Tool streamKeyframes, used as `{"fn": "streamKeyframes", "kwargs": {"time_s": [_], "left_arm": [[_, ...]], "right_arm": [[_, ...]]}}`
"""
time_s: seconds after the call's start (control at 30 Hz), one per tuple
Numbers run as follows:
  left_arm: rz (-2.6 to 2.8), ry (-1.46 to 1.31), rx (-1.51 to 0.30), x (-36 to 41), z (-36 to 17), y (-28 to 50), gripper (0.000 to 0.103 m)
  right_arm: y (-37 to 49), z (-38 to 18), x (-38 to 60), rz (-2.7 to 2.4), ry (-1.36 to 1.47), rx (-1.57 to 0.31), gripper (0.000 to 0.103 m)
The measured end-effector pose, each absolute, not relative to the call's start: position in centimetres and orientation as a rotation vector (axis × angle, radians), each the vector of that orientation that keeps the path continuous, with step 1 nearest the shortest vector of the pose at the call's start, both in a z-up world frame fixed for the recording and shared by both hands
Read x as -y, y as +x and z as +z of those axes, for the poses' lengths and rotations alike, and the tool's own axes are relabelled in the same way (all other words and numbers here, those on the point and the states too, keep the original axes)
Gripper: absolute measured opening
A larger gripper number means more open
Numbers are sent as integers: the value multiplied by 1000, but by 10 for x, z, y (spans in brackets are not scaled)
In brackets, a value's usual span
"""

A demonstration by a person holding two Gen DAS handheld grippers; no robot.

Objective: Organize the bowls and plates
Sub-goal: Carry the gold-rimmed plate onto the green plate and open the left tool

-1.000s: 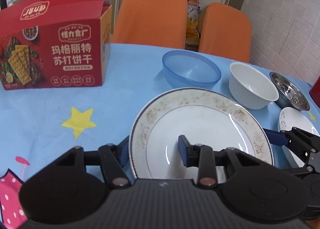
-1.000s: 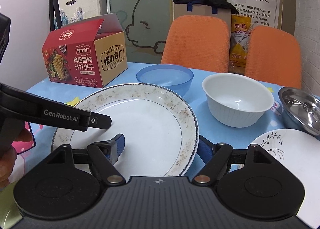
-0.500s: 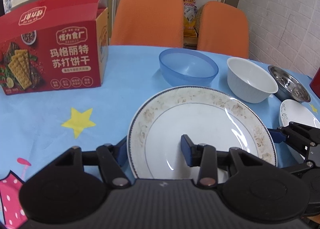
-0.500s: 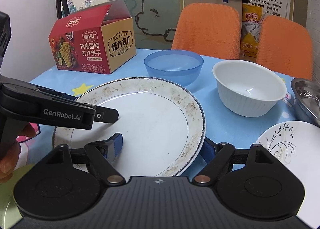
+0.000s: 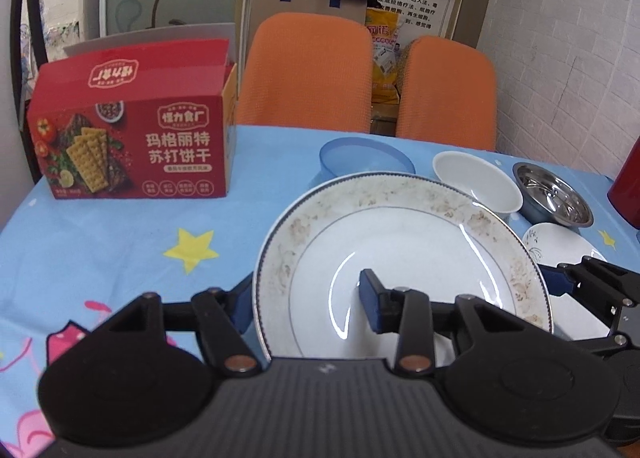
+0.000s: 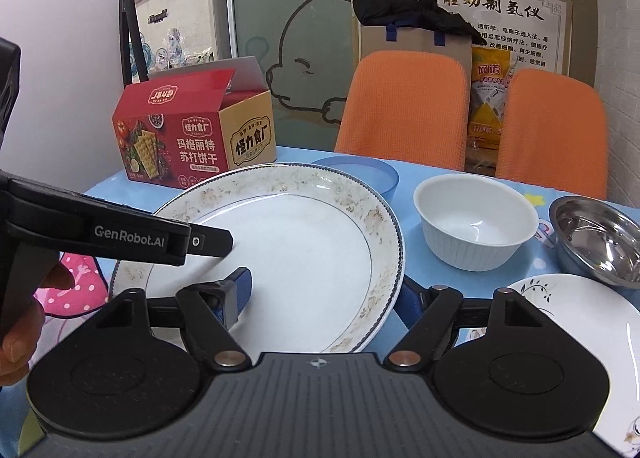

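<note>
**K:** Over the near middle of the tabletop (image 5: 120, 250), large floral-rim plate (image 5: 400, 258) is up off the cloth, tilted, far rim high. Both grippers are on it.

**M:** Grip state?

**K:** Left gripper (image 5: 308, 298) straddles the plate's near-left rim, one pad on the plate face, the other under the edge: clamped on the plate. Right gripper (image 6: 324, 294) does the same on the near-right rim, one blue pad on top, the other below. Also clamped.

**M:** Anything stacked yet?

**K:** Nothing that I can see. Blue plastic bowl (image 6: 372, 174) sits behind the plate towards the far edge. White ribbed bowl (image 6: 476, 230) is to its right, steel bowl (image 6: 596, 242) further right near the right edge, small plate with black sprig pattern (image 6: 580, 322) at the near right. All separate, none nested.

**M:** So early.

**K:** My read: first item in hand, rest untouched. Left to do: set the big plate down, probably the small plate onto it, then nest the three bowls. Where the stack goes I can't tell.

**M:** Clutter?

**K:** Red cracker box (image 5: 132, 146) at the far left, well apart from the dishes.
</note>
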State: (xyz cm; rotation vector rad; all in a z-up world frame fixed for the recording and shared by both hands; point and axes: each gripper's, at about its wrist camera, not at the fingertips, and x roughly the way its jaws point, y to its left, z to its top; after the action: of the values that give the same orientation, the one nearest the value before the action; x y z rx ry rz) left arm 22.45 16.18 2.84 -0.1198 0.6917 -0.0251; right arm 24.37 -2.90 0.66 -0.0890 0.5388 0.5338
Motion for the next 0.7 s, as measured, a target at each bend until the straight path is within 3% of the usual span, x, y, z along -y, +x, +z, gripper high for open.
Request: {"fn": "streamKeyframes", "kwargs": {"time_s": [0.43,0.7], "left_arm": [[22,-92,-729,-145,17,109,40],[-17,-143,-739,-137,-1,98,47]], "right_arm": [[131,-7,31,573,-54,-618,103],[117,-17,44,522,-10,-606,103]]}}
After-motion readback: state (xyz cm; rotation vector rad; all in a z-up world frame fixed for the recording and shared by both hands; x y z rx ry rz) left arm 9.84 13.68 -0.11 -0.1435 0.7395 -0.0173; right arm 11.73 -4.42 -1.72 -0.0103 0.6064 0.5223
